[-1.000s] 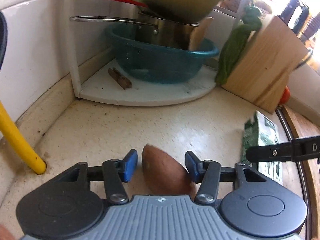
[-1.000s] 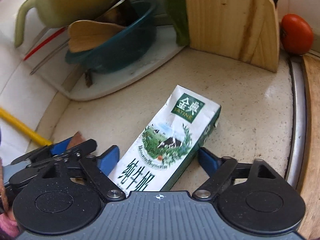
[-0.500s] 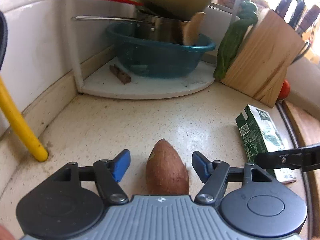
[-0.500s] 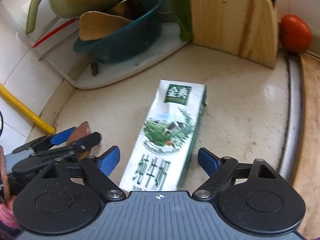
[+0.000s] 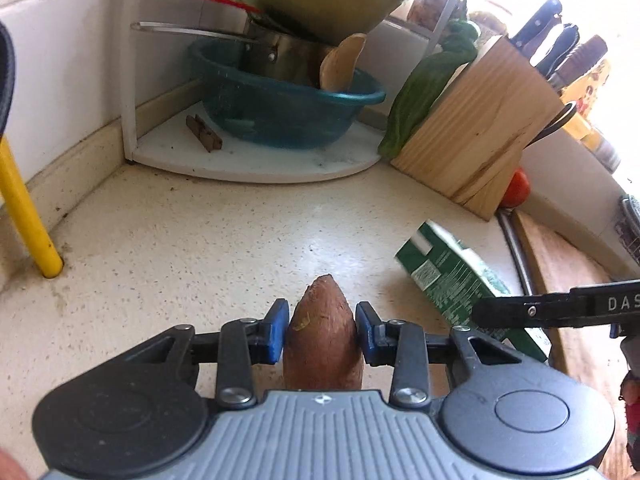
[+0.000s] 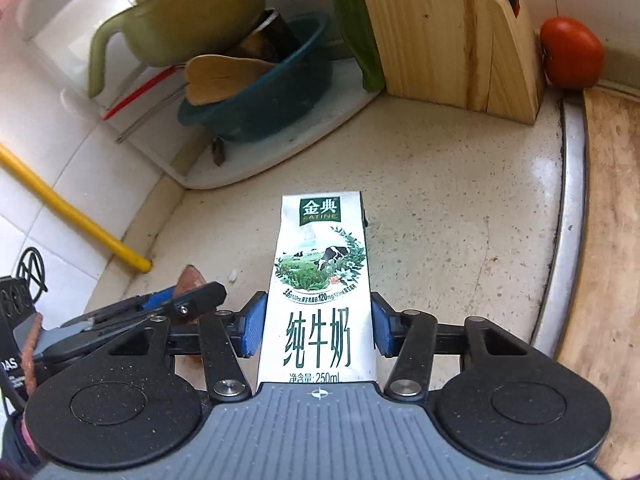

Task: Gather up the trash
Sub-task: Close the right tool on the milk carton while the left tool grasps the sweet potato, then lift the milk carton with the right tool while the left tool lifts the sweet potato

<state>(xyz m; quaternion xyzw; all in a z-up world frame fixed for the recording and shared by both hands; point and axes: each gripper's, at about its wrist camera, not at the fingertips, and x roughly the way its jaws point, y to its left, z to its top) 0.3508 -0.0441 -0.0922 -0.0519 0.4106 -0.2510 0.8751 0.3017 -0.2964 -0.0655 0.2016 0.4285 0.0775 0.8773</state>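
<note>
While no bin shows up anywhere in either view, both pickups look basically done: the left hand-held gripper has its blue pads pressed onto a sweet potato, and the right hand-held gripper is squeezed around a milk carton. Both sit low over the speckled bench. What's left, I'd guess, is lifting and dumping them.
</note>
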